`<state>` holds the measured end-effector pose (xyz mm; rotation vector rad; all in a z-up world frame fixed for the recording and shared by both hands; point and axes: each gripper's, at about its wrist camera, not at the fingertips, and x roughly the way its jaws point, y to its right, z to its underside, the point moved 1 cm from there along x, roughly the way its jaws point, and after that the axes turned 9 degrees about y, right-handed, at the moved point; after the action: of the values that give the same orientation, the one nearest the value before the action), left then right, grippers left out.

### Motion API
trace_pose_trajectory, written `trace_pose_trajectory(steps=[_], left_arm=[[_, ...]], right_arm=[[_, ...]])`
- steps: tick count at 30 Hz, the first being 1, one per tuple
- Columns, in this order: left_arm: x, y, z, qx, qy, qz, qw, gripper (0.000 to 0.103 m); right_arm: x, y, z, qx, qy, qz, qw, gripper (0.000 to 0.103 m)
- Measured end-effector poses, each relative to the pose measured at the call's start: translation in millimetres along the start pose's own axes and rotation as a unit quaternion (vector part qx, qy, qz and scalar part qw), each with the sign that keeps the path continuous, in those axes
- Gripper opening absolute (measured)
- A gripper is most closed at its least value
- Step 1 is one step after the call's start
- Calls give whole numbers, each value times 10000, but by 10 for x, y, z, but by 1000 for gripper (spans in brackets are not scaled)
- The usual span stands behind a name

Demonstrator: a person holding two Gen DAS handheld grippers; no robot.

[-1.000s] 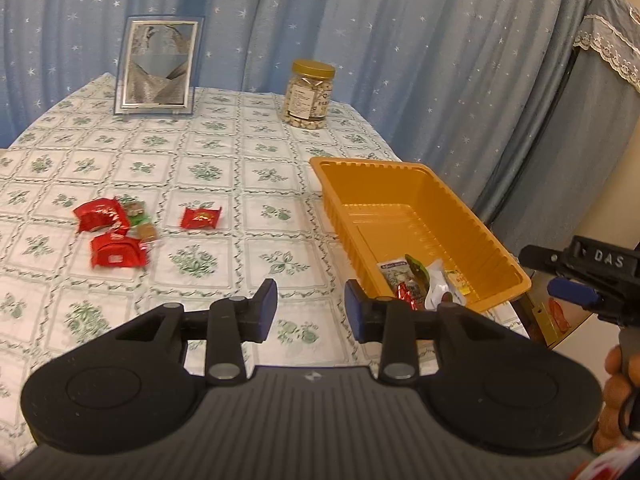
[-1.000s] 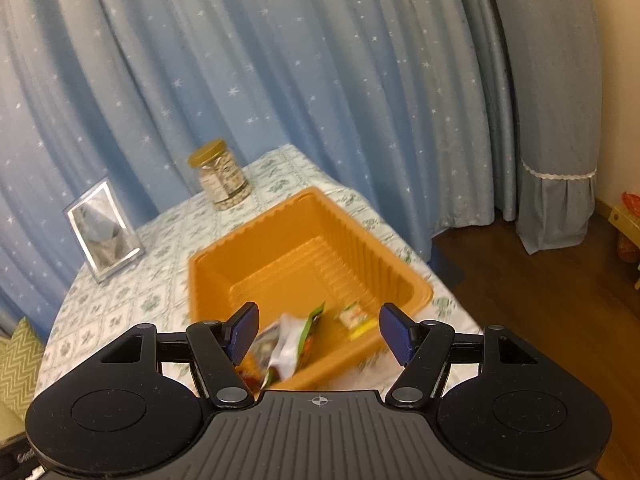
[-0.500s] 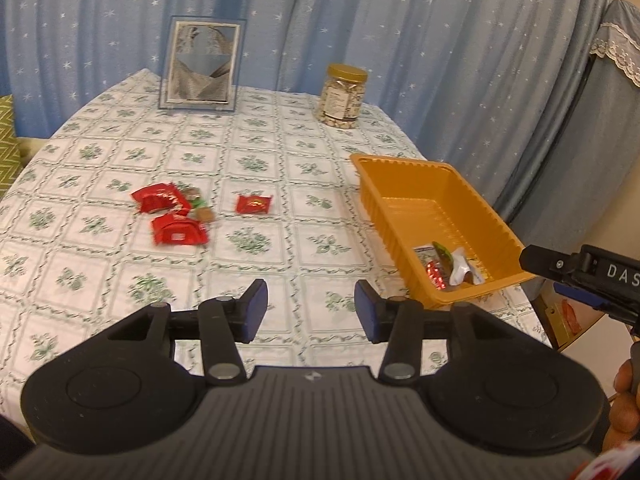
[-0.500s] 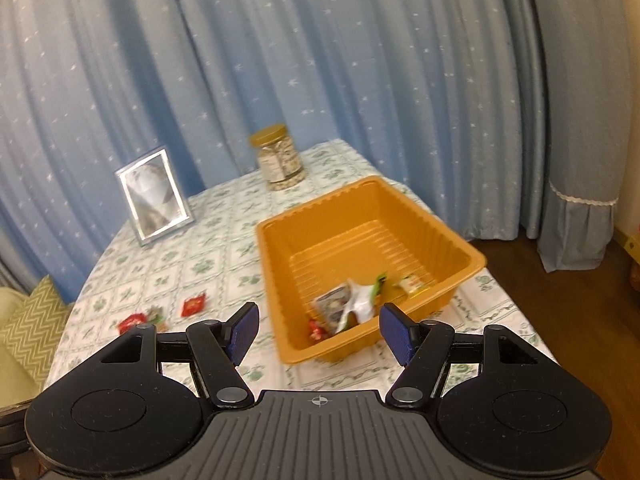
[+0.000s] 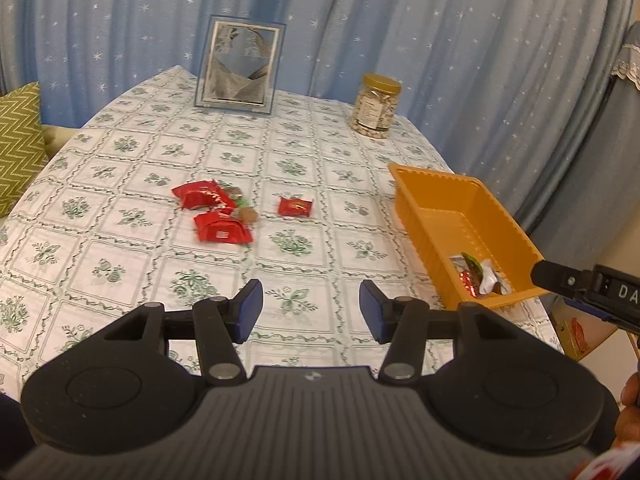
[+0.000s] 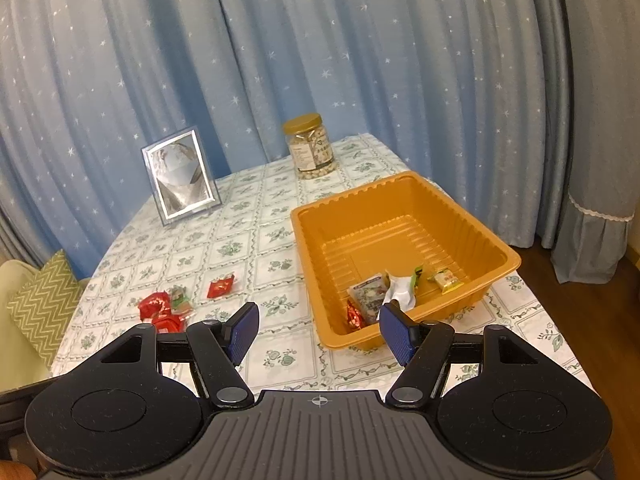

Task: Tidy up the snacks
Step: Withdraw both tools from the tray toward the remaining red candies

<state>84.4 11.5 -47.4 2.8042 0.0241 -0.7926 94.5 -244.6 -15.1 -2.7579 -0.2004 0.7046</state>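
An orange tray sits at the table's right edge with several snack packets in its near corner. Red snack packets lie loose mid-table, with one small red packet apart to their right. My left gripper hovers over the near tablecloth, well short of the loose packets, jaws opening with nothing between them. My right gripper stands open and empty above the table's near edge, in front of the tray; part of it shows at the right of the left wrist view.
A framed picture and a gold-lidded jar stand at the table's far side before blue starred curtains. A green zigzag cushion lies left of the table. Wooden floor lies to the right.
Both grippers have drawn back from the tray, so more of the table shows. The left jaws have widened. The right view has rolled level; its jaws keep the same gap.
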Motion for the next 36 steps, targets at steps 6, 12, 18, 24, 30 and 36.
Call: trace_pose_trajectory(steps=[6, 12, 18, 24, 30, 36], left_arm=[[14, -147, -37, -62, 49, -108, 9999, 49], [75, -361, -106, -21, 73, -253, 9996, 51], [218, -564, -177, 259, -60, -267, 9993, 52], [412, -713, -245, 839, -157, -167, 9962, 53], [734, -833, -247, 1326, -305, 92, 9907, 61], [1164, -922, -182, 1738, -524, 212, 9832, 61]], right_arm=[[36, -70, 55, -63, -43, -47, 10000, 67], [125, -166, 88, -226, -121, -160, 9995, 67], [267, -369, 96, -501, -122, -382, 9979, 67], [514, -622, 127, -915, -160, -689, 9933, 67], [903, -798, 258, -1159, -310, -897, 9887, 67], [1369, -902, 426, -1334, -608, -1066, 9834, 67]])
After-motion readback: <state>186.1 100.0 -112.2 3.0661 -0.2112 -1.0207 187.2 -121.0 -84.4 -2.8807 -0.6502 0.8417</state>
